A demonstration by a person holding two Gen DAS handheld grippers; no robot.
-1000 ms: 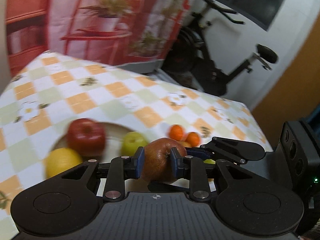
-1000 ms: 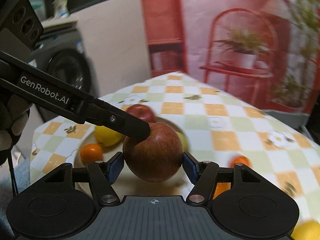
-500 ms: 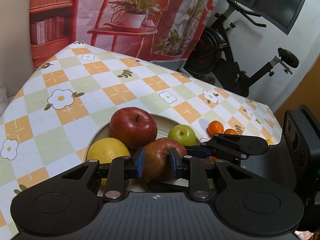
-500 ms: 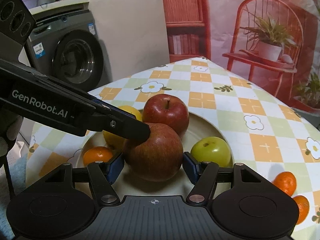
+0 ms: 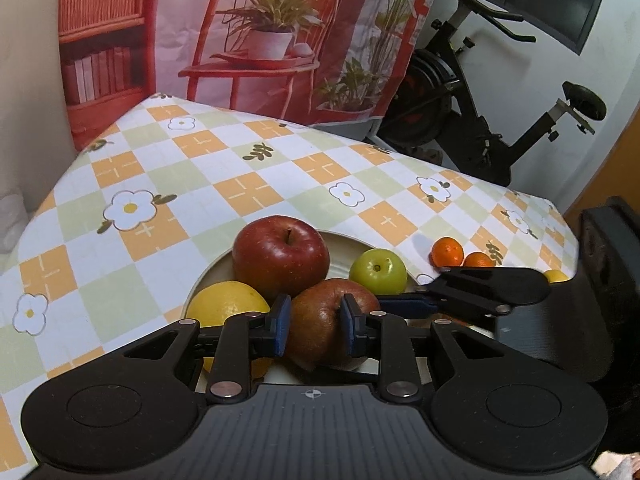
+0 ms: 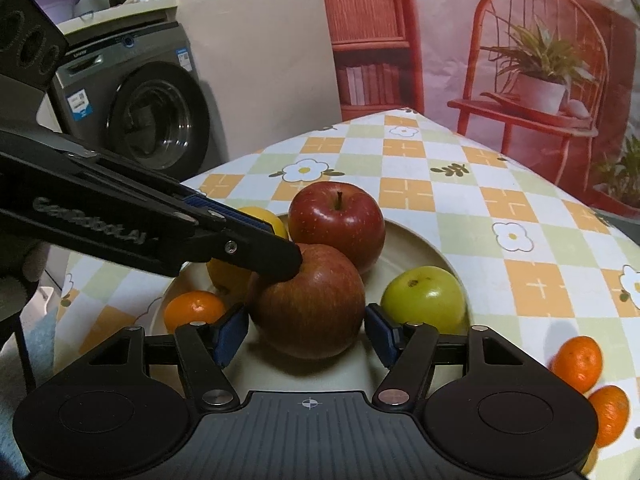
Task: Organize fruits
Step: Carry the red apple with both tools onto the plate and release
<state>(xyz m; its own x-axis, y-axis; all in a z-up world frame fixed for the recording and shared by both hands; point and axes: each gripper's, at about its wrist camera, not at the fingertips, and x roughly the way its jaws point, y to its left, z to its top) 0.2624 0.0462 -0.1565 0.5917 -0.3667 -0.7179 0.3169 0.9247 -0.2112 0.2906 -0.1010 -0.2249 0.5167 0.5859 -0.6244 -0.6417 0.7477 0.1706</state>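
A brownish-red apple (image 5: 316,332) (image 6: 312,304) sits low in the cream plate (image 6: 412,248), beside a red apple (image 6: 336,224), a green apple (image 6: 424,300), a yellow citrus (image 5: 224,304) and a mandarin (image 6: 192,312). My left gripper (image 5: 314,322) pinches the top of the brownish apple; its jaws are opening, with the pads still on the skin. From the other side my right gripper (image 6: 306,332) holds the same apple across its width, a blue pad against each flank. The lower half of the apple is hidden in the left wrist view.
Two mandarins (image 6: 578,360) lie on the checked tablecloth right of the plate, with a yellow fruit (image 5: 554,276) beyond them. A washing machine (image 6: 152,120) stands past the table's left edge and an exercise bike (image 5: 480,120) past its far right corner.
Both grippers came down and forward over the plate with the brownish apple between them, then held still for the last half second. The grip on it looks the same.
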